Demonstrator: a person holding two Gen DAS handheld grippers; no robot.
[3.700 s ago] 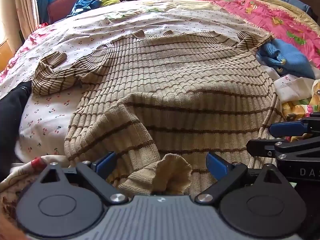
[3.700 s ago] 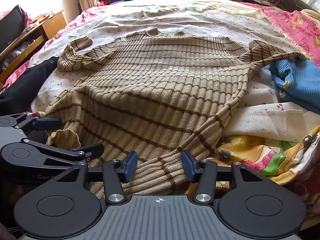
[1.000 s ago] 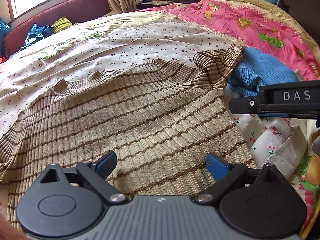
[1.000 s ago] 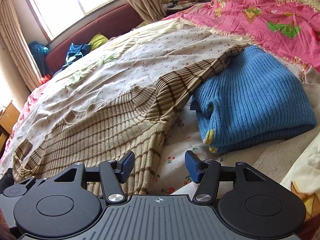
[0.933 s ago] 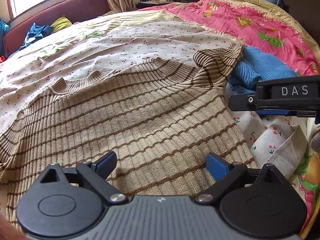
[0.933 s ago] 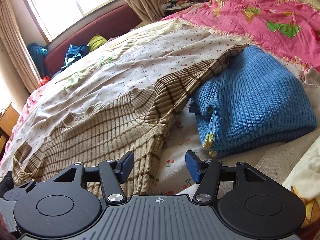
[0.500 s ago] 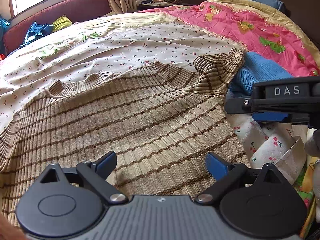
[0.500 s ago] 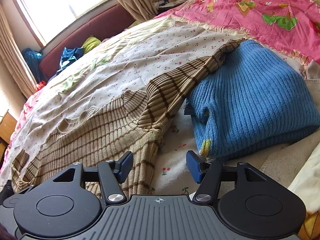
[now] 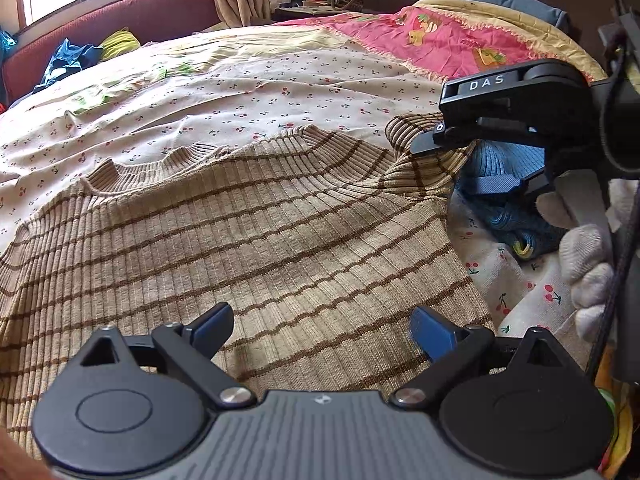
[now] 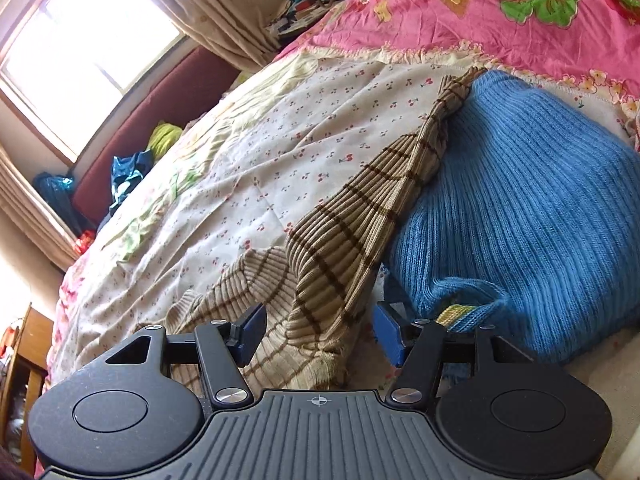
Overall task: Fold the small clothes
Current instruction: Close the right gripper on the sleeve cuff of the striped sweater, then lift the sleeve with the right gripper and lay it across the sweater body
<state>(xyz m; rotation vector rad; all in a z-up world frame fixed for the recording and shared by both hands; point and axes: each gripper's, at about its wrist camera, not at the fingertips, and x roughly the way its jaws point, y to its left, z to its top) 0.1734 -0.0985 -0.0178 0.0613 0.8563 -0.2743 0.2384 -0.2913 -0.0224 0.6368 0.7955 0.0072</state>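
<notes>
The striped sweater [image 9: 248, 240] lies spread flat on the cherry-print sheet [image 9: 248, 92], its sleeve [image 10: 360, 216] draped against the folded blue sweater [image 10: 532, 216]. The right gripper [image 10: 318, 332] is spread wide around the base of that sleeve, not pinching it. Only the left wrist view shows the sweater's body and neckline, with the left gripper [image 9: 320, 324] spread above the hem area. A pink blanket [image 10: 500, 12] lies beyond.

"DAS" (white letters) on the right gripper [image 9: 472, 156].
</notes>
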